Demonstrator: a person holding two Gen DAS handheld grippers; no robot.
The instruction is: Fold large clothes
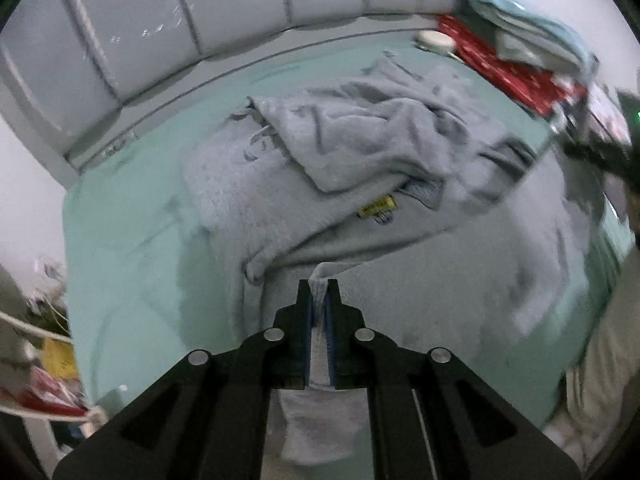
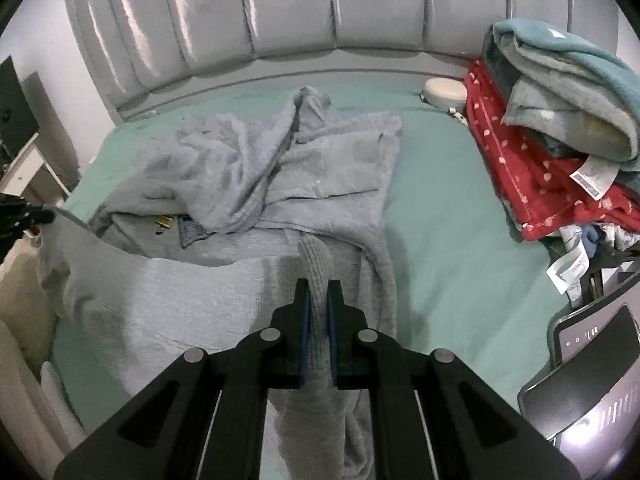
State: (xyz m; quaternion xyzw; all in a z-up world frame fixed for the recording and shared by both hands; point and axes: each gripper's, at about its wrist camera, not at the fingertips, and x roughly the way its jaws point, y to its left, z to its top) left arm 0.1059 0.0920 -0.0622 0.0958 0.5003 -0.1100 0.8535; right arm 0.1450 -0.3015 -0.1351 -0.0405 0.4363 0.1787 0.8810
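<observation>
Bedroom, mint-green fitted bed sheet (image 2: 440, 200): one large grey fleece garment (image 2: 328, 160), rumpled mid-bed, hem at near edge. Left gripper (image 1: 319, 292) and right gripper (image 2: 319, 292) each pinch hem cloth. Soft, floppy, probably bulky (grip corners, not middle).

Grey fleece garment (image 2: 256, 184) rumpled on green bed sheet, near hem lifted, yellow label showing.

blurred: far-right grey fleece garment (image 1: 540, 240) edge | unreadable: small yellow sewn label (image 1: 377, 206) | cut off: near-right dark glossy device (image 2: 592, 368) | hidden: stacked folded laundry (image 2: 560, 128) lower layers
</observation>
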